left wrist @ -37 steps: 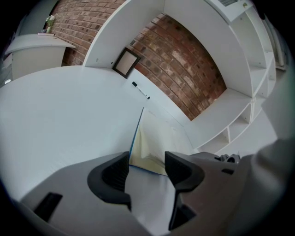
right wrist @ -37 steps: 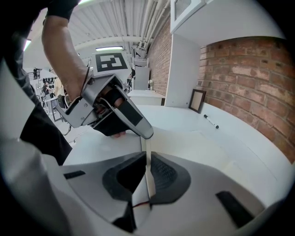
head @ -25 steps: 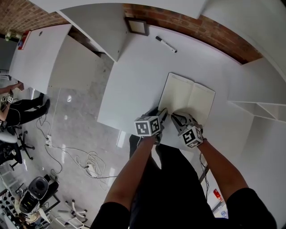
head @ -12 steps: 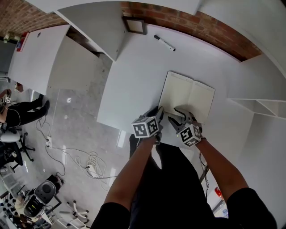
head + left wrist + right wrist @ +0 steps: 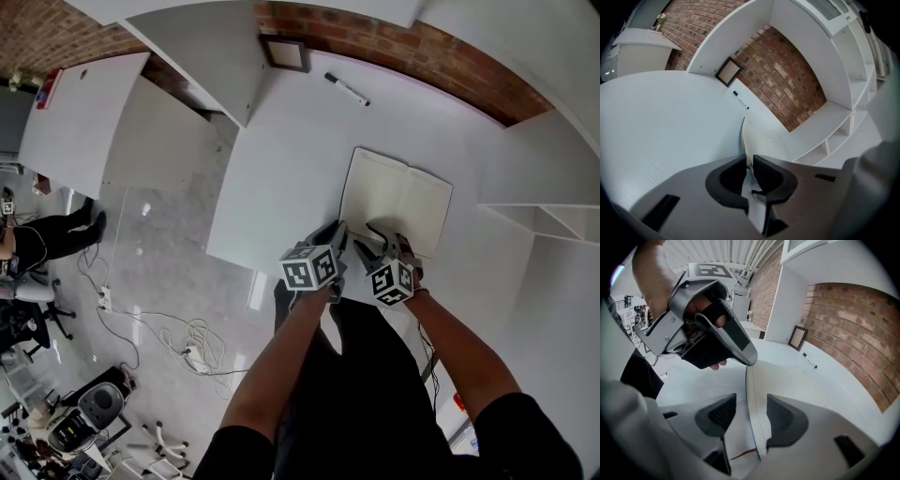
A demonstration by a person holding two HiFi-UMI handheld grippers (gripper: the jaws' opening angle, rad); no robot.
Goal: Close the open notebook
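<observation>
As the jaws of my right gripper (image 5: 377,236) have just been opening astride the near edge of the open notebook (image 5: 398,197) on the table (image 5: 281,159), my left gripper (image 5: 339,232) — just closing — clamps that edge; folding likely follows.

Right gripper (image 5: 752,414): jaws apart, just opened wider
Notebook (image 5: 764,383): raised edge seen between the jaws
Left gripper (image 5: 747,358): held in a hand (image 5: 651,273), tip set on that edge
Marker pen (image 5: 809,361): laid on the table (image 5: 834,385), near a picture frame (image 5: 798,337)
</observation>
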